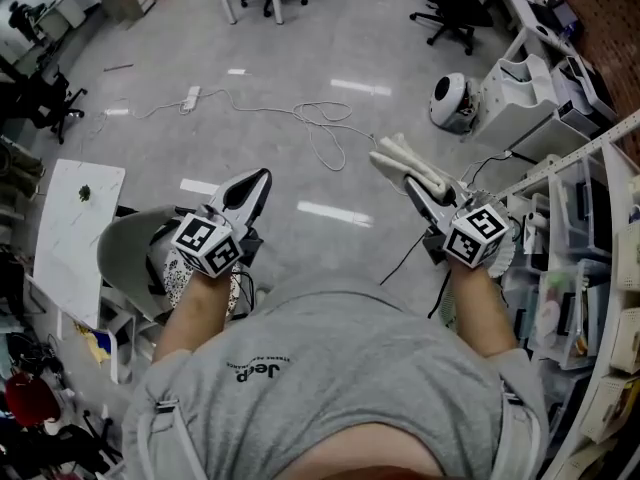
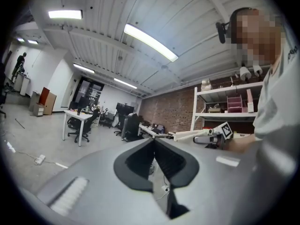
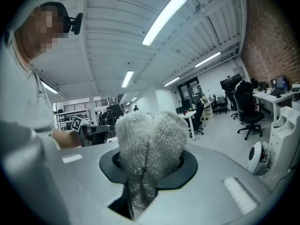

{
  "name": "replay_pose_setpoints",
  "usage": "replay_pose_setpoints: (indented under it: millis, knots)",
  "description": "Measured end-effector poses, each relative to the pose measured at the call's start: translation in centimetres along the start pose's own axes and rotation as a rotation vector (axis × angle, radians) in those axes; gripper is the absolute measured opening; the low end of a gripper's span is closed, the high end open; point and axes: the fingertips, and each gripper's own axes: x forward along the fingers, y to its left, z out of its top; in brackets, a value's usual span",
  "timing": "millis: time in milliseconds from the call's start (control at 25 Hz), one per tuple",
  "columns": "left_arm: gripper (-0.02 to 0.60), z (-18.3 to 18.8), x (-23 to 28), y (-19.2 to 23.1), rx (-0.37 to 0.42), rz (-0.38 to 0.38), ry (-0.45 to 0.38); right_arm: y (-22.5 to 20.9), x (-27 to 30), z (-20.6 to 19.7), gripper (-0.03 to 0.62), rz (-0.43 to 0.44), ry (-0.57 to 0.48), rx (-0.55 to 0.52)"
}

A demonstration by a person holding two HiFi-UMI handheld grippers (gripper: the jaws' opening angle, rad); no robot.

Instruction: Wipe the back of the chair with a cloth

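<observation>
In my right gripper (image 1: pixel 408 182) sits a folded white fluffy cloth (image 1: pixel 404 159), the jaws shut on it. The right gripper view shows the cloth (image 3: pixel 150 139) bulging up out of the jaws in two lobes and filling the gap between them. My left gripper (image 1: pixel 256 182) is shut, its dark jaws meeting at a point with nothing between them (image 2: pixel 153 142). Both grippers are held in the air and tilted upward. A grey chair (image 1: pixel 125 256) stands low at the left, below and beside my left gripper. Neither gripper touches it.
A white panel (image 1: pixel 76 230) lies left of the chair. A power strip (image 1: pixel 192 97) and looping cables (image 1: pixel 325 128) cross the floor ahead. A round white device (image 1: pixel 452 100) and shelving with bins (image 1: pixel 590 258) line the right. Office chairs (image 1: pixel 448 13) stand far off.
</observation>
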Motion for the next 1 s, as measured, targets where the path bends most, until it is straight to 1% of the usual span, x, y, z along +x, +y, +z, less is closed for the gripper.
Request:
replay_pose_setpoints:
  millis: [160,280,360,440,520,600,720,880,1000]
  knots:
    - [0.06,0.6,-2.5,3.5,0.01,0.032,-0.03,2.0,4.9,0.2,0.089,0.046,0.03,-0.009]
    - [0.06,1.2,-5.8,7.0,0.021,0.088,-0.052,4.6,10.0,0.4,0.089,0.112,0.055,-0.022]
    - [0.06,1.5,-9.0,9.8,0.024,0.156,-0.077,7.0,14.5,0.5,0.089,0.175,0.076,-0.041]
    - [0.06,1.2,-13.3,12.9,0.01,0.257,-0.104,10.2,20.3,0.5,0.089,0.269,0.111,-0.067]
    - [0.06,0.6,-18.3,15.9,-0.013,0.365,-0.127,14.2,26.4,0.0,0.089,0.37,0.15,-0.097]
    - [0.06,0.1,-23.3,18.8,-0.03,0.457,-0.145,18.5,31.9,-0.8,0.089,0.454,0.178,-0.123]
    - [0.06,-1.1,-30.9,22.3,-0.044,0.587,-0.164,25.5,39.0,-3.4,0.089,0.58,0.22,-0.142]
    - [0.06,-3.7,-42.3,24.6,-0.073,0.805,-0.187,37.1,47.5,-9.1,0.089,0.806,0.326,-0.162]
    - [0.06,-5.6,-50.3,25.3,-0.099,0.931,-0.199,46.4,51.7,-14.1,0.089,0.957,0.403,-0.183]
